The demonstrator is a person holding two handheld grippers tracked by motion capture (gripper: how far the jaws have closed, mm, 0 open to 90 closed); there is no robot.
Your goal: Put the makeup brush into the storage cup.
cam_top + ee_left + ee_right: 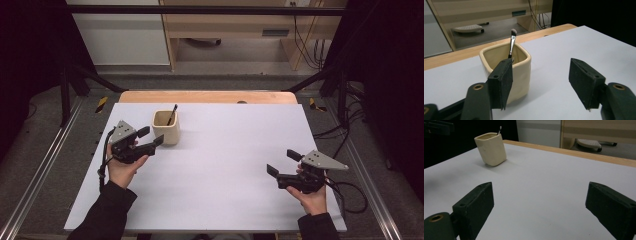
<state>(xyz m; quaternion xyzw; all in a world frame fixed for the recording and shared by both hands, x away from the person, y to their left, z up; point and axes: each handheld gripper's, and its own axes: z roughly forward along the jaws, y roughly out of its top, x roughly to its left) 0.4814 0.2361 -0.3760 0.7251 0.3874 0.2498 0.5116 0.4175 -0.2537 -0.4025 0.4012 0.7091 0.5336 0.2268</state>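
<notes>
Cream cup [166, 127], a glossy square holder with rounded corners, sits just ahead of our left gripper [150, 136], whose jaws gape wide and empty. We see a thin brush [512, 42] leaning upright inside it, while our right gripper [280, 162] rests well apart, jaws wide too.

A white sheet covers the surface [220, 165] almost to its edges, leaving a strip of bare wood [207, 96] along the far side. Standing on the sheet, far and to the left, is a cream, square-sided cup [166, 127] with rounded corners. A thin brush [512, 43] leans upright inside the cup, bristles uppermost.
</notes>
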